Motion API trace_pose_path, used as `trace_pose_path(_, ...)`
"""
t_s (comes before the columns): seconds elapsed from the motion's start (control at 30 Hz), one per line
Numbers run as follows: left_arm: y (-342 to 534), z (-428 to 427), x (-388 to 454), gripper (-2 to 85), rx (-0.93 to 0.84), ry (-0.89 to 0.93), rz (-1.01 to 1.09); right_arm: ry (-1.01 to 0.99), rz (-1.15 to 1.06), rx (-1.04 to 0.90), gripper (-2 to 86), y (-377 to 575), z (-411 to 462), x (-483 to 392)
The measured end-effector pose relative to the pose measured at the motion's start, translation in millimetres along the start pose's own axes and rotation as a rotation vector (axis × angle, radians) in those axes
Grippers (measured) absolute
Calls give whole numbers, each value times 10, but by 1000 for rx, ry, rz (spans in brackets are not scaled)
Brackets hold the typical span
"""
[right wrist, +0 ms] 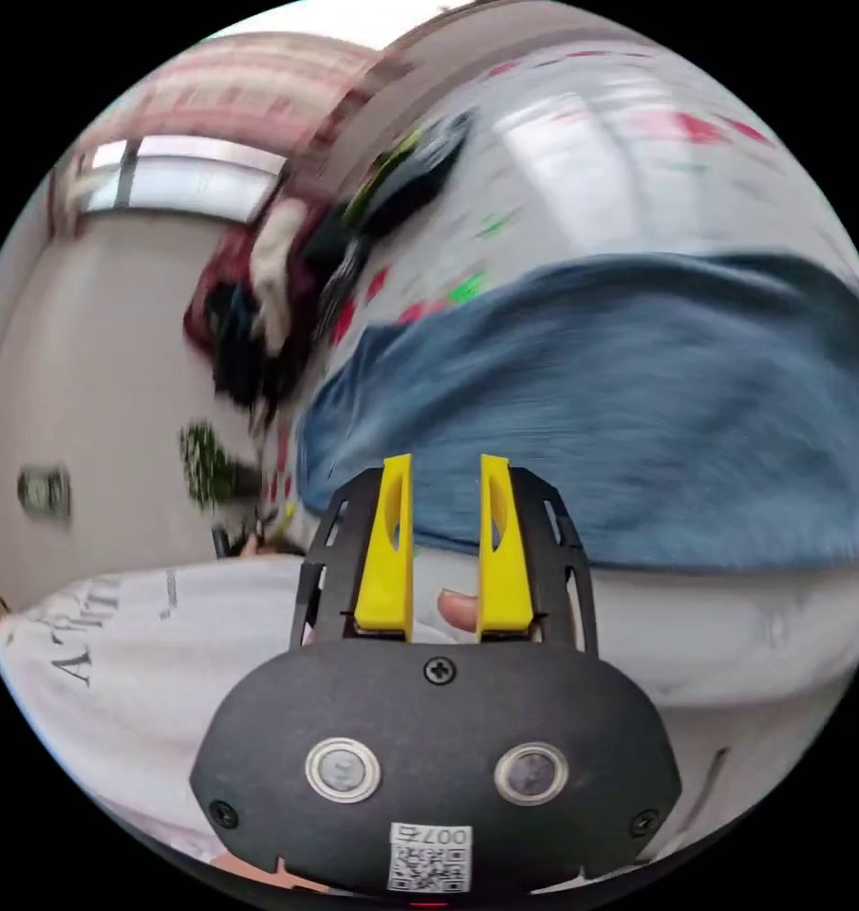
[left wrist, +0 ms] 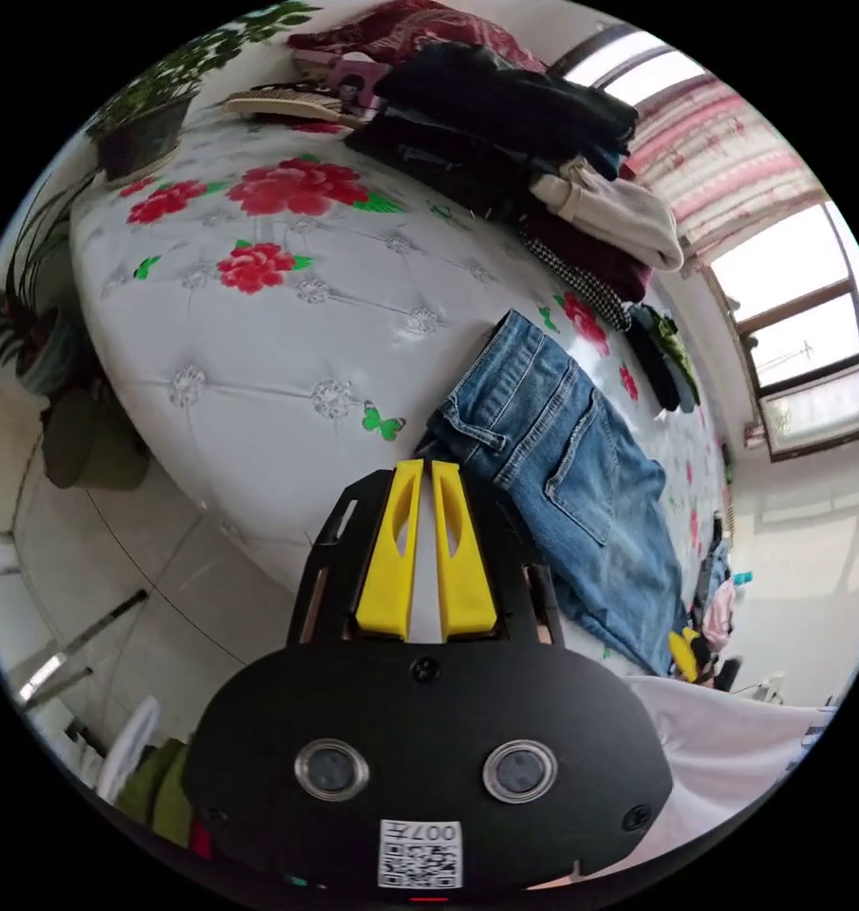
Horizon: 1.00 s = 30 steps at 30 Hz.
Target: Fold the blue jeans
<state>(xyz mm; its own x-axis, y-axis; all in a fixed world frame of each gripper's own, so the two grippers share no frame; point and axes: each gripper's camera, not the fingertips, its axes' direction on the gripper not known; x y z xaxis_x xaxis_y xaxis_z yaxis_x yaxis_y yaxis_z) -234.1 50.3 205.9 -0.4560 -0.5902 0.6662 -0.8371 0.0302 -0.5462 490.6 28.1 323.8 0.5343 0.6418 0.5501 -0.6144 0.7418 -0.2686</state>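
I count one jeans (left wrist: 562,455) just past my left gripper (left wrist: 427,470), one clothes pile (left wrist: 533,142) far beyond it, two plants (left wrist: 144,114), one comb (left wrist: 287,102), two windows (left wrist: 799,323).

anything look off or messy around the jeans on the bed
Mostly the clothes pile at the far side of the bed: dark and light garments heaped unevenly, some drooping off. The blue jeans lie flat near the bed's edge, waistband slightly bunched. The right gripper view is too blurred to judge.
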Motion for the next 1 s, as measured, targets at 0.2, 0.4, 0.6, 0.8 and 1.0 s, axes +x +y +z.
trace_pose_path(0.2,-46,-139,-93,50,-4,142,-157,-12,443,463,101,530,-1093,1285)
trace_pose_path(0.4,-74,-195,-267,54,63,318,-435,-133,502,569,84,514,-917,1490)
trace_pose_path(0.6,-196,-211,-299,74,49,340,-488,-121,500,560,18,385,-837,1294)
trace_pose_path(0.8,-433,-315,-389,91,86,360,-488,60,-232,314,0,-174,-765,-523)
trace_pose_path(1.0,-639,-276,-561,115,84,408,-476,106,-949,-43,2,341,388,-2419)
